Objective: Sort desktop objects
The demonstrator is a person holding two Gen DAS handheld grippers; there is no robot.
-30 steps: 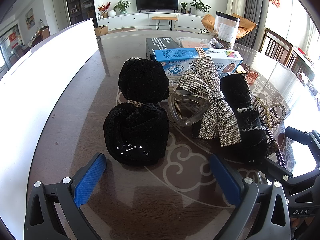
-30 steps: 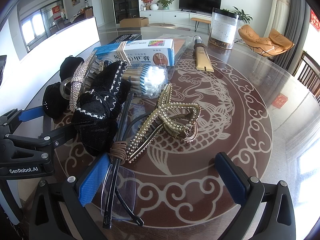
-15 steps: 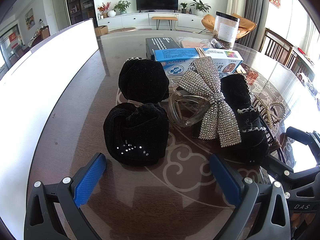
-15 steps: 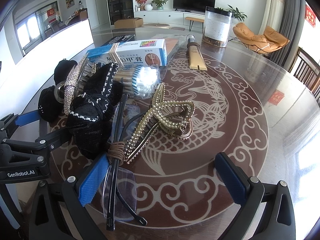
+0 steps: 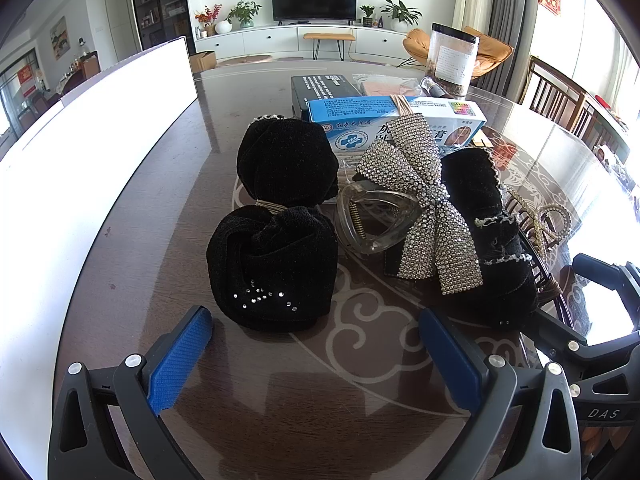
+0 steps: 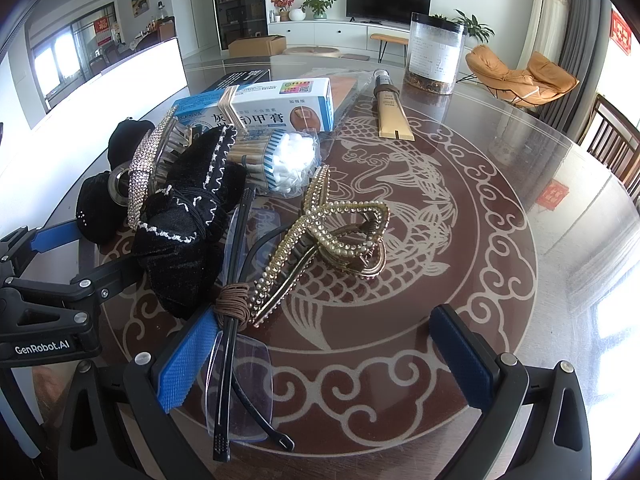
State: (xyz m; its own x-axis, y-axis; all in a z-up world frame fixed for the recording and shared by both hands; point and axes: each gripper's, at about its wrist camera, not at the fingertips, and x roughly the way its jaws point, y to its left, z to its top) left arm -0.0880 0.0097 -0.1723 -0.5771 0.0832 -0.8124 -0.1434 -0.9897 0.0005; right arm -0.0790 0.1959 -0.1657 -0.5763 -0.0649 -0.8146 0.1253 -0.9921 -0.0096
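— Left tool point(image 5: 316, 354)?
— Spread wide, holding nothing, hovering over the bench point(image 5: 160, 208) just short of the black velvet scrunchie point(image 5: 274, 268); rhinestone bow point(image 5: 428, 216) and clear claw clip point(image 5: 372, 220) beyond.
— Right tool point(image 6: 324, 354)?
— Also spread wide, gripping nothing. Blue left pad point(image 6: 184, 364) touching or just beside the folded eyeglasses point(image 6: 236, 360); cannot tell which. Brown hair tie point(image 6: 232, 307) wound round their temple, gold claw clip point(image 6: 332, 236) between the fingers, farther off.
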